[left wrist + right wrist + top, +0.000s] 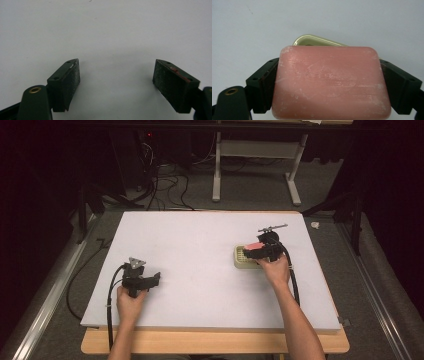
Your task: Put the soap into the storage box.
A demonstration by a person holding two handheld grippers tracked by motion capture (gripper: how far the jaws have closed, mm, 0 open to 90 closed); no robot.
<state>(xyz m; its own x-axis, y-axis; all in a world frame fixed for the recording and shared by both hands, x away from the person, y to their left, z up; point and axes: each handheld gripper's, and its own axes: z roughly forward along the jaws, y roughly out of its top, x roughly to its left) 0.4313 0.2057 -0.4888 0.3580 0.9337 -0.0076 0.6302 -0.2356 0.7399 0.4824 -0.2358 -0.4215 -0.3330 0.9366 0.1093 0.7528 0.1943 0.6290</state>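
A pink bar of soap [330, 81] sits clamped between the jaws of my right gripper [329, 87], which is shut on its two short sides. In the high view the soap [254, 245] hangs just above a cream soap dish [244, 257] with a slatted top, right of the table's middle. The dish's rim [317, 40] peeks out behind the bar. My left gripper [156, 278] rests low over the white mat at the front left. Its jaws stand wide apart, with bare mat between the pads [72, 80].
The white mat [200, 265] covers most of the wooden table [215, 342]. A small metal tool [272, 227] lies on the mat just behind the dish. Cables trail from both grippers toward the table's front edge.
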